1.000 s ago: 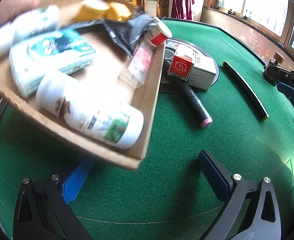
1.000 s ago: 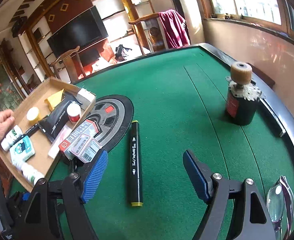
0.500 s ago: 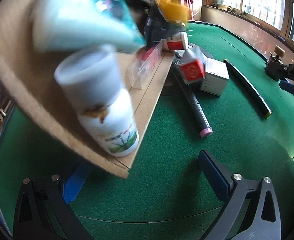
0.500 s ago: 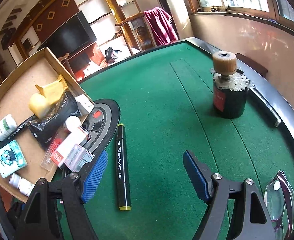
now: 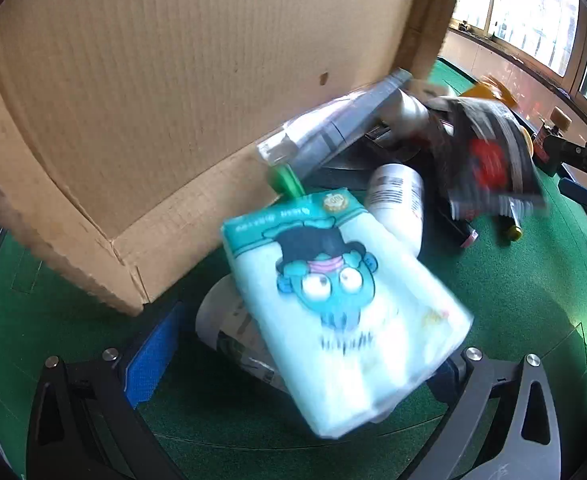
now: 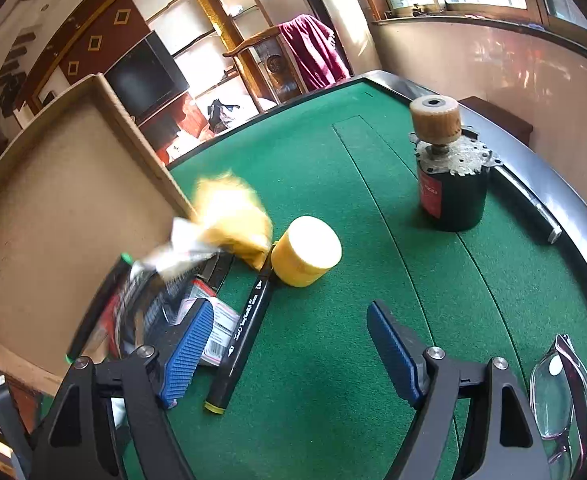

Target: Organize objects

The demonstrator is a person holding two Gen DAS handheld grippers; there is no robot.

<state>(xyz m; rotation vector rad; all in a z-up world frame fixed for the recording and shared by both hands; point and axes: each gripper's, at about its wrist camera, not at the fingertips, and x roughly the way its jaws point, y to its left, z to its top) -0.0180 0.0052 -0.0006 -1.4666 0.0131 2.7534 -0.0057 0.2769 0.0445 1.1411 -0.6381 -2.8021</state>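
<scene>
The cardboard tray (image 5: 173,80) is tipped steeply on edge, and its inside (image 6: 53,220) faces my right wrist view. Its contents are spilling onto the green table. A pale blue tissue pack (image 5: 345,300) tumbles, blurred, over my left gripper (image 5: 293,364), which stands open; the pack hides most of its right finger. White bottles (image 5: 397,200) and a black pouch (image 5: 489,152) lie behind. My right gripper (image 6: 291,344) is open over bare felt. A yellow cylinder (image 6: 305,250), a blurred yellow packet (image 6: 229,216) and a black marker (image 6: 245,332) lie ahead to its left.
A black can with a wooden spool on top (image 6: 449,184) stands at the far right near the table's dark rim (image 6: 553,184). Glasses (image 6: 561,392) lie close by my right gripper's right finger. A chair with a red cloth (image 6: 313,52) stands beyond the table.
The tray has swung from nearly flat to steeply tilted. Its bottles, tissue pack, pouch and yellow pieces slid out and fell onto the table. Both grippers stayed open and about in place.
</scene>
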